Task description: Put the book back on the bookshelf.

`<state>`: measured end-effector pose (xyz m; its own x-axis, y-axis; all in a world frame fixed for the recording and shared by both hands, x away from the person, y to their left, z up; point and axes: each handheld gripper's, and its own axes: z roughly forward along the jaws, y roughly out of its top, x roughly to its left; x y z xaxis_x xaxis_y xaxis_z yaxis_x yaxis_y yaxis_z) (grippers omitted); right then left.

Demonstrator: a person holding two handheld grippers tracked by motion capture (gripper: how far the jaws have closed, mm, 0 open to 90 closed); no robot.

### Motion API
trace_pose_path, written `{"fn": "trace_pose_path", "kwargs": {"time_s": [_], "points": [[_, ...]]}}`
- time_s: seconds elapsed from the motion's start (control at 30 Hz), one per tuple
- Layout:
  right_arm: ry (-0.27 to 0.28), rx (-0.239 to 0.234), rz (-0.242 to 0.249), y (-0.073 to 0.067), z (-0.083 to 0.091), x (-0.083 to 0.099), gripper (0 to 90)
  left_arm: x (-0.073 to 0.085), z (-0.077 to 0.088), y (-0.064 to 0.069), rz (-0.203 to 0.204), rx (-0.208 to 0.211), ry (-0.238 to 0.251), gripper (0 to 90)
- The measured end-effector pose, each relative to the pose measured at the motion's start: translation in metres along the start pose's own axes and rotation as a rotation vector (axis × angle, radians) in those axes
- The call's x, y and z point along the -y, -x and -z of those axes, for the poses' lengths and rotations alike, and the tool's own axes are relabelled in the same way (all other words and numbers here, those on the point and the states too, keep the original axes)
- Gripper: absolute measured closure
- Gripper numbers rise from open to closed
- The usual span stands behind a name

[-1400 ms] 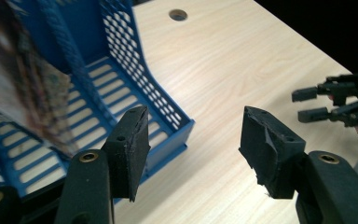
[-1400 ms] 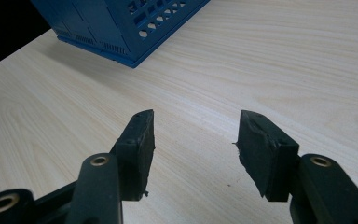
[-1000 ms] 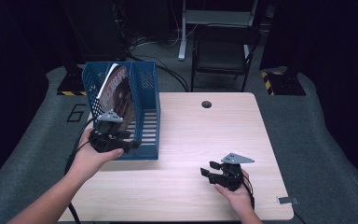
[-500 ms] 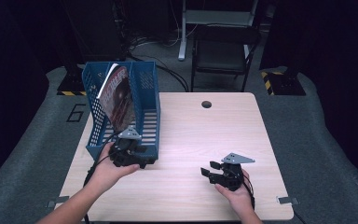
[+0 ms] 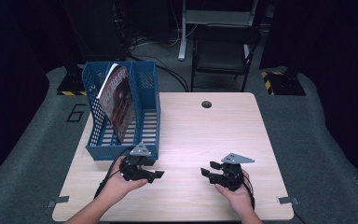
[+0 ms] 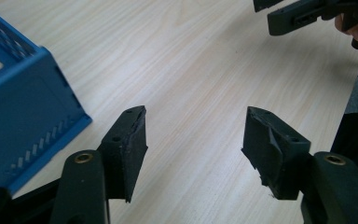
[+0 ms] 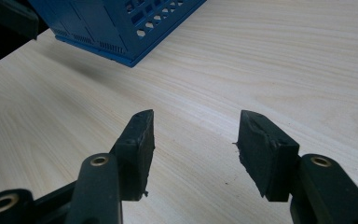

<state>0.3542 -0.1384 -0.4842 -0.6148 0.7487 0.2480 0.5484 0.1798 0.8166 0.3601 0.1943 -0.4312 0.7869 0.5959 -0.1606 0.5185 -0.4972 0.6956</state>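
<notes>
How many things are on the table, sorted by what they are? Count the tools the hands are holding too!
Blue file rack: 1
Magazine standing in the rack: 1
Black tools, the left tool and the right tool, each held in a hand: 2
Total: 4
</notes>
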Motion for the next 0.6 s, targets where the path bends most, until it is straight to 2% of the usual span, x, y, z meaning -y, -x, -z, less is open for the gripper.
{"fn": "trace_pose_path", "kwargs": {"time_s": [0.07,0.2,0.27,0.43,0.47,0.6], "points": [[-0.001,-0.002,-0.002,0.000,0.000,0.000,45.8,0.005,-0.005,0.001,-0.006,0.003,-0.001,40.2],[-0.011,0.002,-0.005,0.000,-0.001,0.000,45.8,0.013,-0.014,0.002,-0.046,-0.003,-0.006,40.7],[-0.009,0.002,-0.002,0.000,-0.002,0.001,45.8,0.018,-0.018,0.002,-0.032,0.024,0.012,40.7],[-0.016,0.004,-0.006,0.000,-0.003,0.001,45.8,0.030,-0.027,0.001,-0.011,0.041,0.043,40.7],[-0.012,-0.001,-0.008,0.000,-0.003,0.001,45.8,0.033,-0.028,0.001,0.004,0.053,0.044,40.6],[-0.018,0.002,-0.006,0.000,-0.004,0.001,45.8,0.037,-0.035,-0.001,0.005,0.060,0.036,40.3]]}}
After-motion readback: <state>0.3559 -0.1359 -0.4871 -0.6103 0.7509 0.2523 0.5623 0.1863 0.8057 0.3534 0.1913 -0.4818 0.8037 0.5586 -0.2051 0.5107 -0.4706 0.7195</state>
